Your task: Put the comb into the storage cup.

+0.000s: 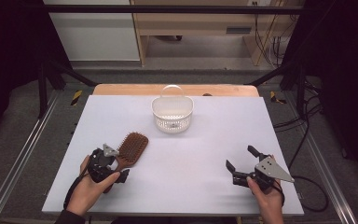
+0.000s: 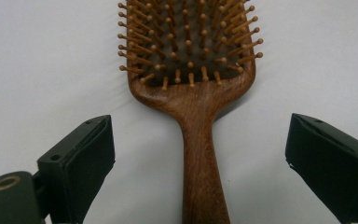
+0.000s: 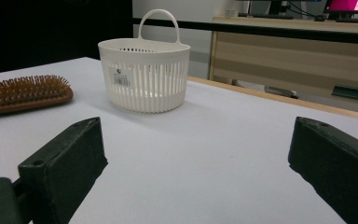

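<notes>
Now left tongs [image 2: 200,163] spread astride hairbrush [image 2: 193,88] handle, untouching; right tongs [image 3: 200,172] spread w/ free room.

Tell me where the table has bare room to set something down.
The widest free patch lies between the hairbrush, the basket and the right gripper. The far corners beside the basket are bare too. It is crowded around the left gripper, over the hairbrush handle.

Lighting: even, bright overhead on white tabletop [image 1: 205,154]; surroundings dark. Shadows: soft, faint, under the basket [image 3: 143,74] beyond the jaws. Focus: hairbrush [image 2: 191,70] between the jaws sharp; near jaws slightly soft
</notes>
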`<control>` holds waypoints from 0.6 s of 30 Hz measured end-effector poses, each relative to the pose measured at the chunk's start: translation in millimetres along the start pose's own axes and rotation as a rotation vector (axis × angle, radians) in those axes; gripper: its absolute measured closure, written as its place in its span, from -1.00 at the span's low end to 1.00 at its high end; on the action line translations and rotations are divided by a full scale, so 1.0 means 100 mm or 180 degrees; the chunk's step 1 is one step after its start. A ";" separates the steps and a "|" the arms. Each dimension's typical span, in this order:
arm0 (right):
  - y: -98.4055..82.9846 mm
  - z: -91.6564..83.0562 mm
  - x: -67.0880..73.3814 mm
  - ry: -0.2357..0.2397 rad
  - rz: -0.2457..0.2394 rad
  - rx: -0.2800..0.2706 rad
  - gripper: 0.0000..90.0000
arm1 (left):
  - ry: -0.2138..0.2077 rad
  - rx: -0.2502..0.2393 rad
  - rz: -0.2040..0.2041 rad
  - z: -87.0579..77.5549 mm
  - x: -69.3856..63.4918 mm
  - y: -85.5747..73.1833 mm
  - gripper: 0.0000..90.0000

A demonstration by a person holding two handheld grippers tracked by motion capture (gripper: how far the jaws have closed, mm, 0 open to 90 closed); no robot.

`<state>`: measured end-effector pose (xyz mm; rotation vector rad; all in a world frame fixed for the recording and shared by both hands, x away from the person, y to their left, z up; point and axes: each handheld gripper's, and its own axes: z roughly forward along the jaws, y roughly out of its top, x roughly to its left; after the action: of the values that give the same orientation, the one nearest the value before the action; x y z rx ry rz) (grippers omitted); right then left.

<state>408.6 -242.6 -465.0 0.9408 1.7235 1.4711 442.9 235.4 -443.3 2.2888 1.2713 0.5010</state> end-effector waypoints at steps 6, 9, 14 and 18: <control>0.00 0.00 0.01 0.0005 -0.0001 0.0023 -0.92 | 0.0139 -0.0153 -0.0113 -0.04 -0.02 0.00 -0.83; 0.00 0.00 0.00 0.0008 0.0015 0.0015 -0.92 | 0.0116 -0.0114 -0.0090 -0.03 -0.03 -0.01 -0.83; 0.00 0.00 0.00 0.0011 0.0017 0.0011 -0.92 | 0.0057 -0.0028 -0.0062 0.00 -0.04 -0.04 -0.83; 0.00 0.00 0.00 0.0009 0.0016 0.0012 -0.92 | 0.0032 0.0067 -0.0027 0.04 -0.04 -0.07 -0.83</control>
<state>408.8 -243.0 -465.3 0.9463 1.7278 1.4735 437.8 234.1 -450.7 2.2999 1.2963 0.4991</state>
